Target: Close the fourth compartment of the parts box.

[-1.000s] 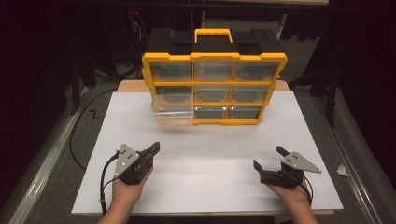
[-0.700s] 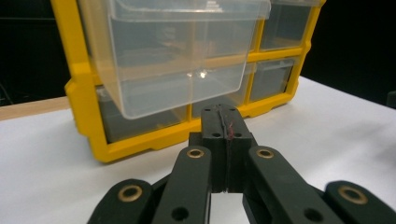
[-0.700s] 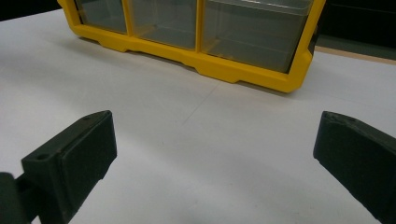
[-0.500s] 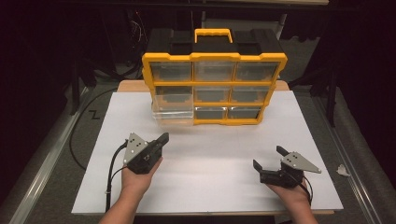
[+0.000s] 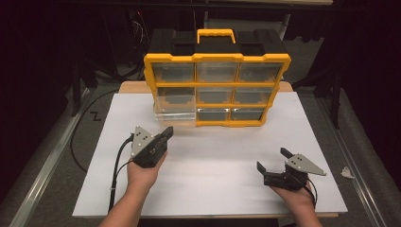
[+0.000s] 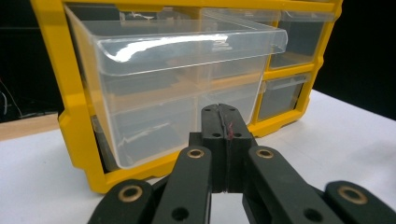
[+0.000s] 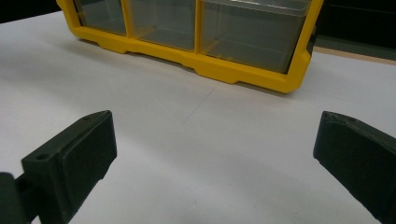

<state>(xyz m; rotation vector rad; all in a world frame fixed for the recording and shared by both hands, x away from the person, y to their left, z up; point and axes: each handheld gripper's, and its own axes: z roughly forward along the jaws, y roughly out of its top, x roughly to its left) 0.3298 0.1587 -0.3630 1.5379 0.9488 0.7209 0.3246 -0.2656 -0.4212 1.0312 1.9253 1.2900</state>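
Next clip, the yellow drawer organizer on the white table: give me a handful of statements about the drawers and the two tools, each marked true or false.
1. The left tool has its jaws pressed together. True.
2. The right tool grips a drawer. False: its jaws stand wide apart over the bare white table, holding nothing.
3. One clear drawer at the lower left of the organizer sticks out past the frame. True.
4. The left tool touches that drawer. False: in the high view it is short of it, with table between them.
5. The organizer has a yellow carry handle on top. True.
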